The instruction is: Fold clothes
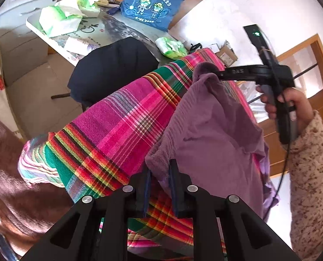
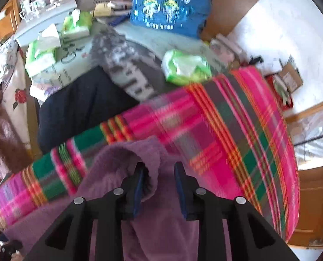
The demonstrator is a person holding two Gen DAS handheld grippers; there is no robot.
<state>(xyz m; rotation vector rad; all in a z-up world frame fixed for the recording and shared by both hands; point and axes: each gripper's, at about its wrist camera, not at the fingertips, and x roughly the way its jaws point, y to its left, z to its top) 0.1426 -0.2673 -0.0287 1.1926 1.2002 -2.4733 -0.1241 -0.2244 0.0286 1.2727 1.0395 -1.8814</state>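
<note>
On the cluttered table behind, torn green-and-white tissue packs point(image 1: 59, 18) show white tissue spilling out; right of them stands a blue printed cloth bag point(image 1: 152, 6), contents hidden. Nearer, the purple fleece garment point(image 1: 211, 130) lies on a pink plaid cloth point(image 1: 117, 121), stretched from near-left to far-right. The left gripper point(image 1: 159, 187) pinches its near edge; the right gripper point(image 2: 159, 187) stands parted at its far corner, gripping nothing.
</note>
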